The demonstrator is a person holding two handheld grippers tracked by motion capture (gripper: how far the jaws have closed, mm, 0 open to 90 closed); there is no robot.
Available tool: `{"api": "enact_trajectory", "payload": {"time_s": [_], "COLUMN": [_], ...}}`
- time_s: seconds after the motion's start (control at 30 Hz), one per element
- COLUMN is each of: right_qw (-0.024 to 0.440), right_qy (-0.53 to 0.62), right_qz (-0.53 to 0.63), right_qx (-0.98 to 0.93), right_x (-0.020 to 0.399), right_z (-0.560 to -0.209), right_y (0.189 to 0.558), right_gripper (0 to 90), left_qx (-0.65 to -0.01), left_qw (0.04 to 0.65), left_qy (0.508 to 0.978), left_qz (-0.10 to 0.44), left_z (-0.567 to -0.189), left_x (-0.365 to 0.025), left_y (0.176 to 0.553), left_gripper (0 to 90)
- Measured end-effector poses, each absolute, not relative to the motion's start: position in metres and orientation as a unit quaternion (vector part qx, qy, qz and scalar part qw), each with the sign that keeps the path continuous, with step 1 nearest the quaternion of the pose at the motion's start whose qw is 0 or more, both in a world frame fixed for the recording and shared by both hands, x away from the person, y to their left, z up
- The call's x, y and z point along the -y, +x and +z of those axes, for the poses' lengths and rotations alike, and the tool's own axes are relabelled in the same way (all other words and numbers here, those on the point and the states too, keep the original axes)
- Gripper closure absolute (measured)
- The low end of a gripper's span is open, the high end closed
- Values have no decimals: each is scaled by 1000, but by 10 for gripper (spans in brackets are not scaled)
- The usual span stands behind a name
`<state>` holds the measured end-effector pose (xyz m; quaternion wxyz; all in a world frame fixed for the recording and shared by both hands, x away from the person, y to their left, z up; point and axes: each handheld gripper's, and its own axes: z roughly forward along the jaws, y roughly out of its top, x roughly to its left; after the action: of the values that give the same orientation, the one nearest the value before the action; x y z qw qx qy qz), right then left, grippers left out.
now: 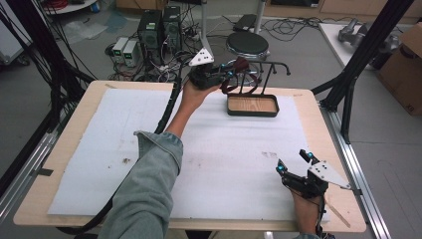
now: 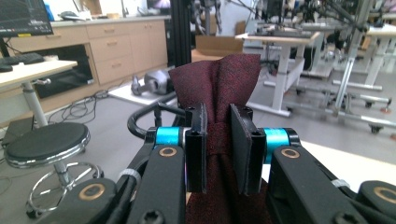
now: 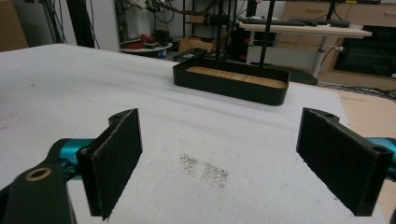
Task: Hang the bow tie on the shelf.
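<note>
Left gripper (image 2: 217, 154) is clamping a dark maroon tie (image 2: 219, 88); the pads are pinching it at a narrow wrapped band, and the cloth is fanning out in folds above the jaws. The weave is showing a fine dark speckle. In the high view the left gripper (image 1: 226, 74) is being held up at the far edge of the table (image 1: 64, 149), left of centre, with the tie (image 1: 242, 74) hanging by the black stand (image 1: 271, 72) that is rising from the tray (image 1: 252, 105). Whether the cloth is touching the stand's bar cannot be told from there.

Right gripper (image 3: 219, 163) is standing open, nothing between its pads, hovering low over the white sheet (image 3: 93, 79) above a smudge of dark specks (image 3: 204, 169). In the high view the right gripper (image 1: 294, 162) is sitting at the near right corner, well apart from the tie.

View differences: the left gripper view is giving the tie's texture and the pinch point, plus a round stool (image 2: 46, 142) on the floor behind. The right gripper view is showing the tray's (image 3: 231, 86) wood-grain floor and black wall side-on. The high view is giving the layout: a denim sleeve (image 1: 144, 184) reaching far across the sheet, tray at far centre.
</note>
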<state>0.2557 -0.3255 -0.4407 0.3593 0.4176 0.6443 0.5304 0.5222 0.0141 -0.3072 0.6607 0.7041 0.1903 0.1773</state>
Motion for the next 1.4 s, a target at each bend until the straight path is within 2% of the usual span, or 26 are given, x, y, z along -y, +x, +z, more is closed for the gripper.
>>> {"api": "enact_trajectory", "payload": {"time_s": [0.33, 0.53, 1.4], "right_qw": [357, 357, 354], "right_qy": [419, 420, 416], "right_qz": [530, 529, 529], "right_qx": [-645, -645, -649], "right_x": [325, 325, 324], "right_z": [-441, -441, -441], "right_y": [256, 256, 256], "right_gripper": [132, 132, 133], "left_qx": [-224, -233, -243], "left_qw": [700, 707, 692], "left_qy": [657, 644, 646], "left_qz": [167, 174, 212], "left_z": [-316, -323, -338], "left_x": [-14, -13, -6], "left_y": [539, 547, 563], "left_gripper": [764, 763, 763]}}
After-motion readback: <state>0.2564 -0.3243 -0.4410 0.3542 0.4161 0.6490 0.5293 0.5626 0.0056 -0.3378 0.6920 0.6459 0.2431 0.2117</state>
